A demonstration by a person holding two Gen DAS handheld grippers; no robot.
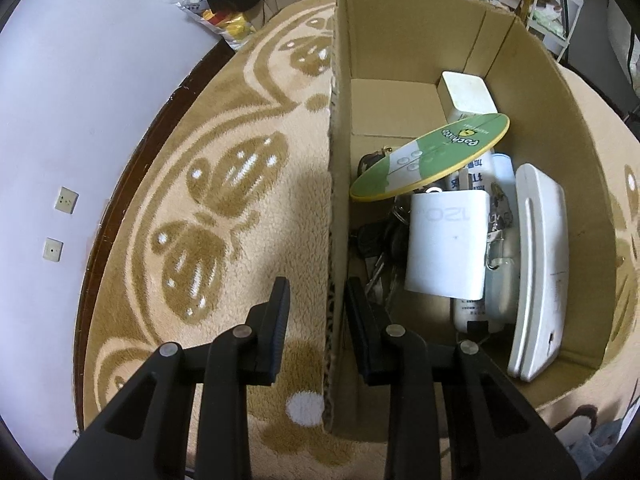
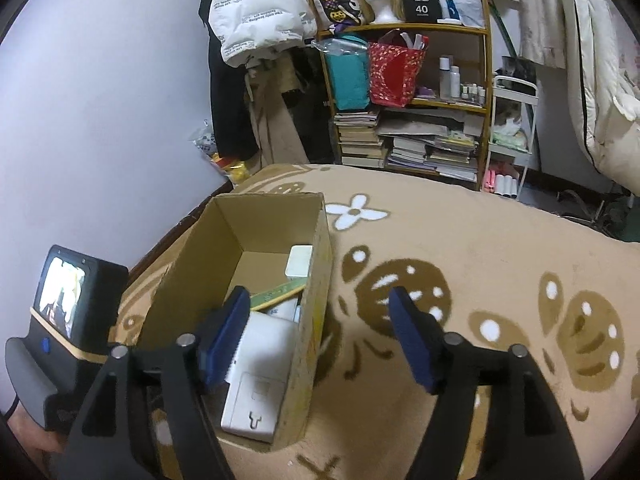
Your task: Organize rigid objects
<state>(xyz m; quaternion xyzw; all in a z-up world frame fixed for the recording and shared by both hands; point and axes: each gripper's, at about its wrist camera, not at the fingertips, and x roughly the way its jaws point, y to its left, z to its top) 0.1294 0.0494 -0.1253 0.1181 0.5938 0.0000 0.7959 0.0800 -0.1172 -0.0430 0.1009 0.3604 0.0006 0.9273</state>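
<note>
An open cardboard box [image 1: 400, 40] stands on a beige patterned rug [image 1: 224, 216]. Inside lie a green and white oval board [image 1: 430, 158], a white carton [image 1: 446, 246], a long flat white device [image 1: 540, 272], a white square container [image 1: 466, 92] and dark keys [image 1: 376, 248]. My left gripper [image 1: 318, 304] is open, its fingers astride the box's left wall without touching it. In the right wrist view my right gripper [image 2: 320, 320] is open and holds nothing, hovering over the right wall of the box [image 2: 192, 280]. The white carton [image 2: 264, 344] and the board [image 2: 276, 292] show below it.
A wooden shelf [image 2: 408, 144] with books, bags and bottles stands beyond the rug, beside a white cart [image 2: 512, 128]. Hanging clothes [image 2: 256, 12] fill the corner. Snack bags [image 1: 224, 24] lie by the white wall. The left gripper's body with its small screen [image 2: 60, 312] sits left of the box.
</note>
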